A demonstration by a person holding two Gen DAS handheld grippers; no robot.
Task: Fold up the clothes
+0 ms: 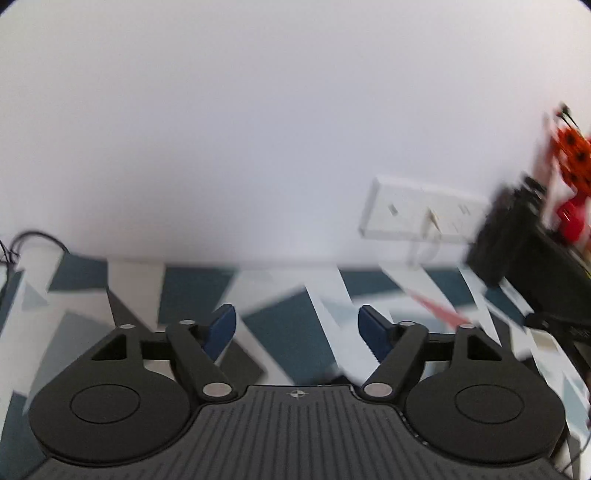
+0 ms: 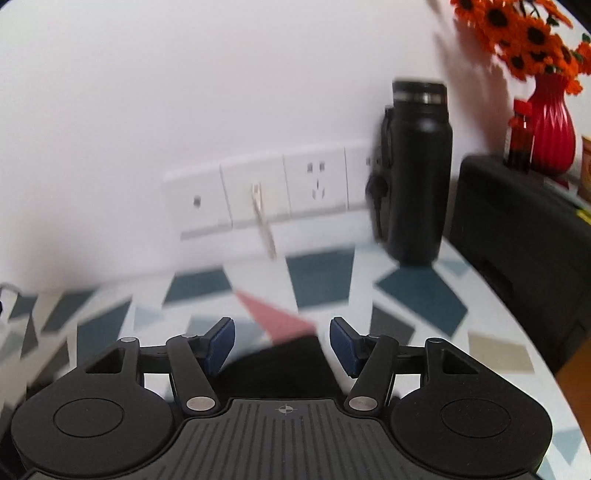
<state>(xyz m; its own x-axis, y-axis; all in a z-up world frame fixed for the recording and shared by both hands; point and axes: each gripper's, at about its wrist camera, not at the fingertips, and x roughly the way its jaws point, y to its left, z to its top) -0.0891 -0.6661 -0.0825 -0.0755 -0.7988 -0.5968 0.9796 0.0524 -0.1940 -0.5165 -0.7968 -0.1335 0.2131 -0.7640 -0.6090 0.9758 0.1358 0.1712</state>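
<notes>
The left hand-held gripper (image 1: 297, 328) sits at the bottom of its frame, its blue ridged pads (image 1: 221, 326) spread wide with nothing between them. The right hand-held gripper (image 2: 282, 341) is likewise spread, its blue pads (image 2: 221, 341) apart. Below and between them, at lower centre of the right view, lies a dark, matte mass (image 2: 280, 363), probably the clothing, though blur hides its weave and the pads do not press on it. The surface (image 2: 417, 299) wears a smooth cloth printed with angular teal, grey, white and pink patches. At upper right, a cylindrical matte black bottle (image 2: 419, 170) stands upright, capped. A glossy, ribbed red vase (image 2: 552, 125) holds orange flowers (image 2: 524, 33). A white plastic socket strip (image 2: 266, 188) runs along the plain wall.
</notes>
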